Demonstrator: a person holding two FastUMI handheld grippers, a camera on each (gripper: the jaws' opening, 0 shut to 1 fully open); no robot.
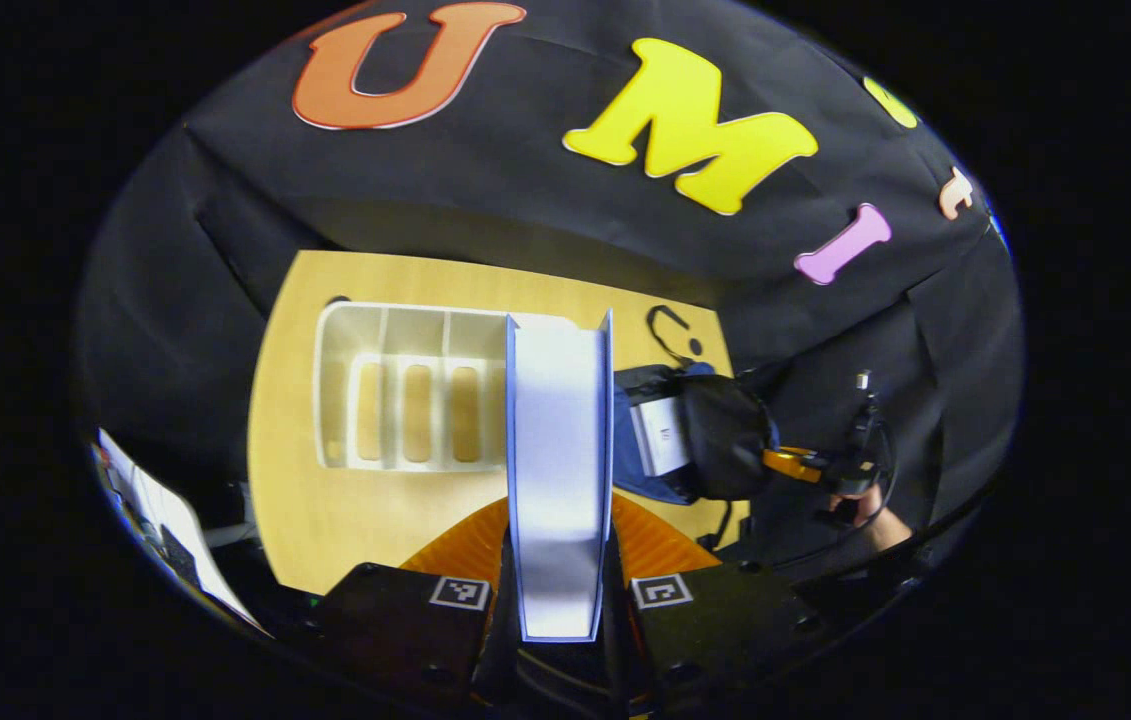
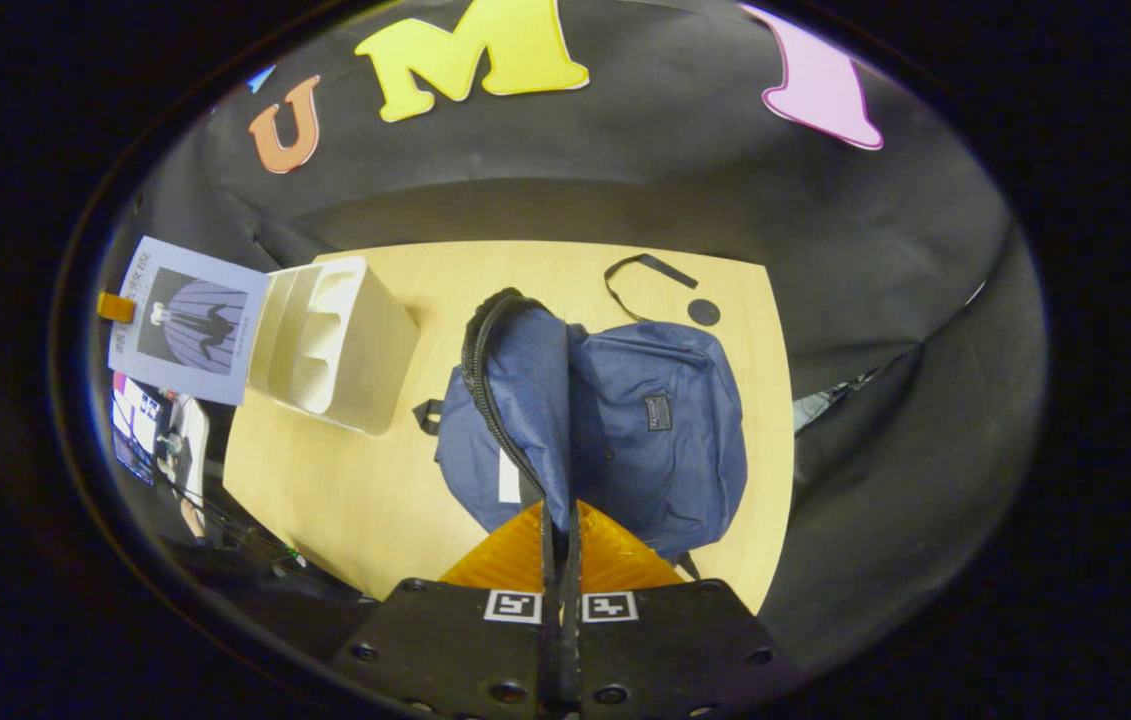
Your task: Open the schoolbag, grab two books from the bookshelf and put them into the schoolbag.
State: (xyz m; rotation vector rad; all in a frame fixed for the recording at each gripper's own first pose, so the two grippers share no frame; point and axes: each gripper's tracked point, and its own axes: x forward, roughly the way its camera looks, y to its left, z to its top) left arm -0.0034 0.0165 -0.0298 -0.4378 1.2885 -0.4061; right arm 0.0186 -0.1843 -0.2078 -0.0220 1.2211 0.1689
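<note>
Book (image 1: 559,470) in L gripper (image 1: 559,600)

A: What do the tools look like?
B: The left gripper (image 1: 559,610) has a black screwed housing, square black-and-white markers and a ribbed orange base.
A: The right gripper (image 2: 559,590)?
B: The same build.
</note>
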